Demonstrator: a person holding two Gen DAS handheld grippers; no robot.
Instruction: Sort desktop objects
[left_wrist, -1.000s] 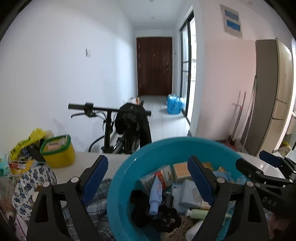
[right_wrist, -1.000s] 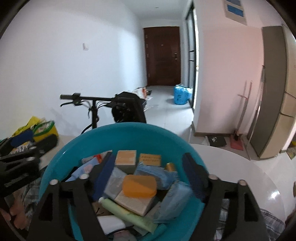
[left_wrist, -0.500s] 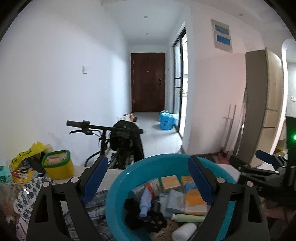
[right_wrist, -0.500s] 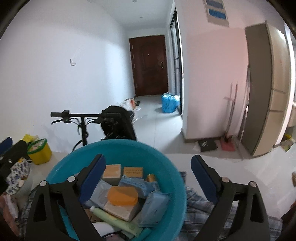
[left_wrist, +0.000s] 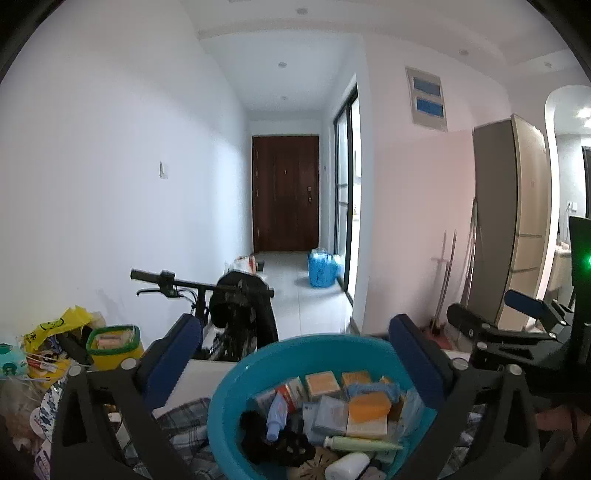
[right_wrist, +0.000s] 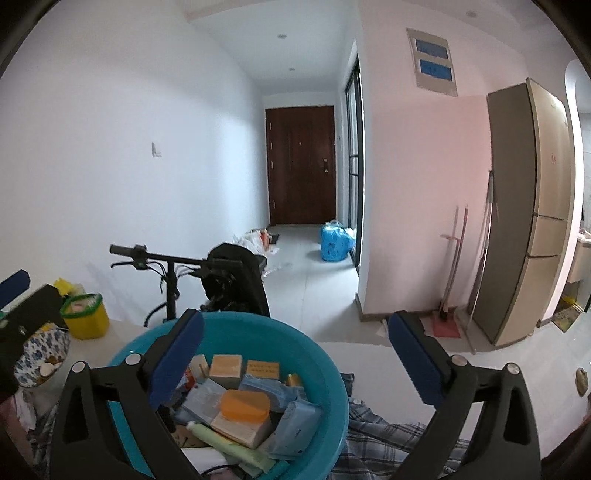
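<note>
A teal plastic basin (left_wrist: 236, 398) (right_wrist: 325, 373) sits on a plaid cloth on the white table, filled with small boxes, an orange sponge (left_wrist: 369, 406) (right_wrist: 243, 406), a pale green tube (left_wrist: 362, 443) and packets. My left gripper (left_wrist: 295, 354) is open and empty, raised above and behind the basin. My right gripper (right_wrist: 295, 343) is open and empty, also above the basin, a little to its right. The right gripper also shows at the right of the left wrist view (left_wrist: 517, 332).
A yellow tub with a green rim (left_wrist: 114, 347) (right_wrist: 85, 317), a yellow bag (left_wrist: 55, 328) and a blue-patterned pouch (right_wrist: 44, 350) crowd the table's left. A bicycle (left_wrist: 229, 314) stands behind the table. A tall fridge (right_wrist: 532, 214) stands at the right.
Both grippers have pulled back and up from the basin, so it looks smaller and lower. The right gripper's fingers, inside the basin a second ago, now stand wide above it.
</note>
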